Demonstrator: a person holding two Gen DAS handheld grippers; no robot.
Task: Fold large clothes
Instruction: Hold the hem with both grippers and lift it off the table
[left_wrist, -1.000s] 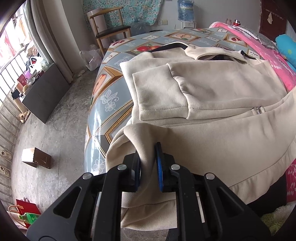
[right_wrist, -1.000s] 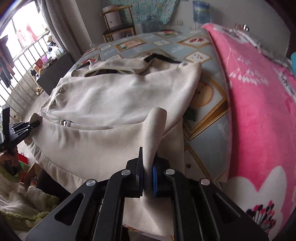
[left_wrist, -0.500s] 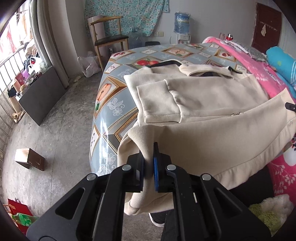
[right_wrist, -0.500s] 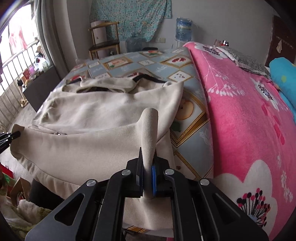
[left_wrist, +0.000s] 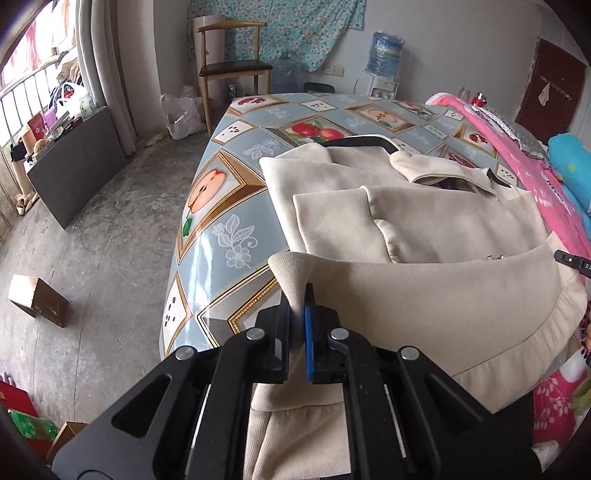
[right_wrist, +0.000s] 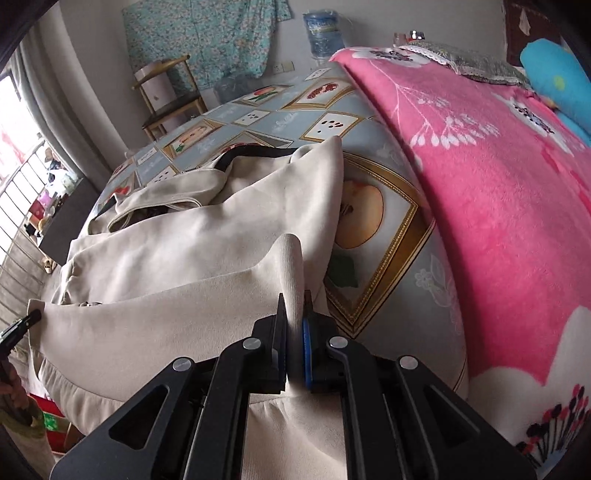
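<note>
A large beige zip jacket (left_wrist: 424, 229) lies on a table under a patterned blue-grey cloth (left_wrist: 229, 229). Its sleeve (left_wrist: 332, 221) is folded across the chest and the collar (left_wrist: 436, 170) points to the far end. My left gripper (left_wrist: 297, 317) is shut on the ribbed hem corner at the jacket's near left, lifted off the table. Pinching the other hem corner (right_wrist: 291, 266), my right gripper (right_wrist: 295, 325) is shut too, and the hem (right_wrist: 147, 325) stretches between both. The jacket body (right_wrist: 221, 229) spreads ahead in the right wrist view. Each gripper's tip shows at the edge of the other view.
A pink floral blanket (right_wrist: 498, 184) covers the right side, with a blue pillow (right_wrist: 554, 74) beyond. A wooden chair (left_wrist: 229, 70) and water bottle (left_wrist: 386, 51) stand at the far wall. A dark cabinet (left_wrist: 74, 166) and small box (left_wrist: 37, 301) sit on the concrete floor at left.
Both grippers have lifted the hem corners up off the table edge and carried the hem forward over the jacket. The left jaws have closed tighter on the fabric.
</note>
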